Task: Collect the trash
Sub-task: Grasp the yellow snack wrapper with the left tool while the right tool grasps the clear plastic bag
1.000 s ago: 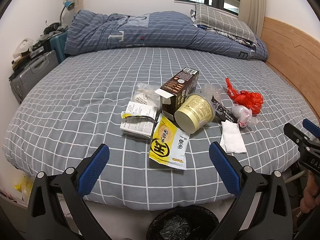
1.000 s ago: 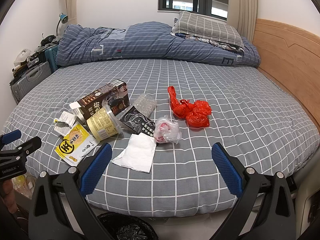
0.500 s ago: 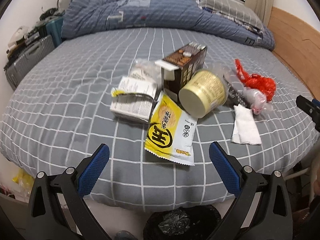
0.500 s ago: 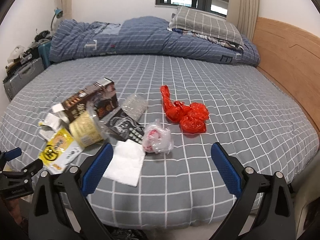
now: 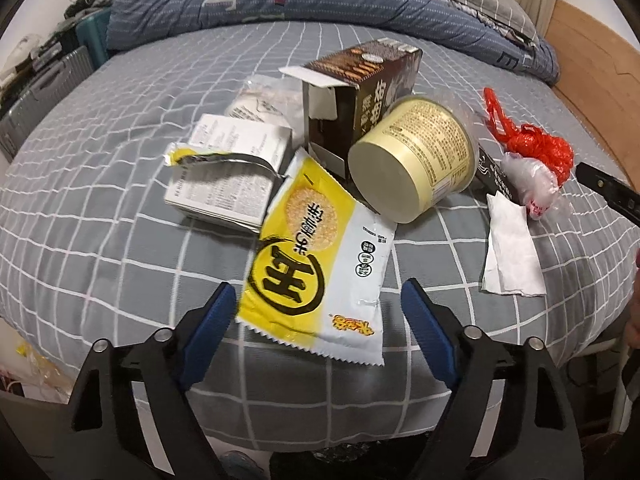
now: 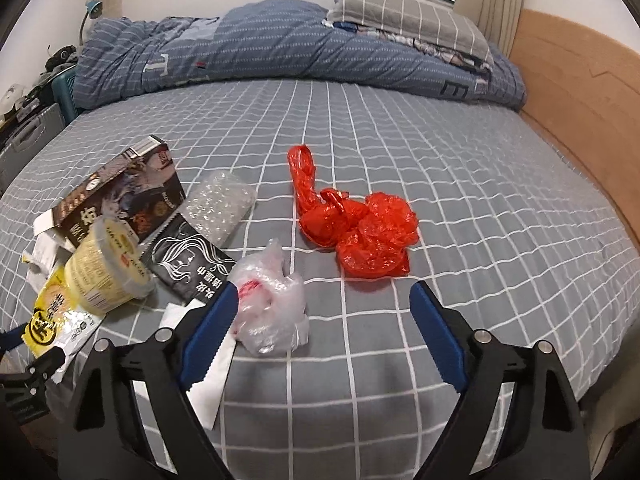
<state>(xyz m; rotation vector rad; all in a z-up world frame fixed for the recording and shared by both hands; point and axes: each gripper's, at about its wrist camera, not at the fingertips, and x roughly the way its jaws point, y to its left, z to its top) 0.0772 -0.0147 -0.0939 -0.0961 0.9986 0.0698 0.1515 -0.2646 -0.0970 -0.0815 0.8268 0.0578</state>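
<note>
Trash lies on the grey checked bed (image 5: 100, 240). In the left wrist view my left gripper (image 5: 316, 286) hovers over the near end of a yellow-white snack bag (image 5: 312, 248); its jaws are closing, and neither pad touches the bag. Behind the bag lie a cream tub (image 5: 416, 160) on its side, an opened brown box (image 5: 360, 92) and a paper packet (image 5: 228, 176). My right gripper (image 6: 324, 290) is closing too, with only bedsheet between its fingers. A clear plastic bag (image 6: 272, 312) rests against its left finger, and a red plastic bag (image 6: 360, 232) lies just beyond. A white tissue (image 6: 212, 376) sits under that finger.
A black sachet (image 6: 188, 260) and bubble wrap (image 6: 220, 204) lie beside the tub. A folded blue duvet (image 6: 280, 44) and pillow (image 6: 408, 12) fill the far end. The wooden headboard (image 6: 580, 80) runs along the right. A suitcase (image 5: 40, 92) stands left of the bed.
Both grippers have dropped closer to the bed and their jaws have narrowed. The left came in over the snack bag; the right shifted up to the clear bag and red bag.
</note>
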